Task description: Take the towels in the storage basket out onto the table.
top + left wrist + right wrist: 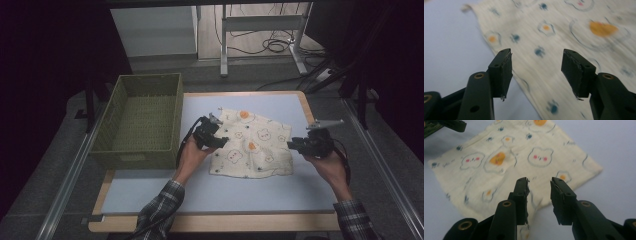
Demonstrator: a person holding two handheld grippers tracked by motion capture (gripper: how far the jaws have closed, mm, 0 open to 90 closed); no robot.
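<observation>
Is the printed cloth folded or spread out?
Folded, it seems: the printed cloth lies flat on the table, with a second layer's edge crossing it in the right gripper view.

High cam looks down over table; 2 claw cams sit close, all sharing the cloth.

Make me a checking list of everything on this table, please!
Surface: pale blue table top with a wooden rim.
Job's things: cream cloth printed with bears and eggs, lying spread out.
Clutter: green basket, nothing seen inside.
Grippers: left hand-held gripper open over the cloth's edge; right hand-held gripper open at a cloth corner, nothing held.
Cables: a black cable trails from the right hand-held gripper; more on the floor behind.
Surroundings: dark room, metal table legs behind.
</observation>
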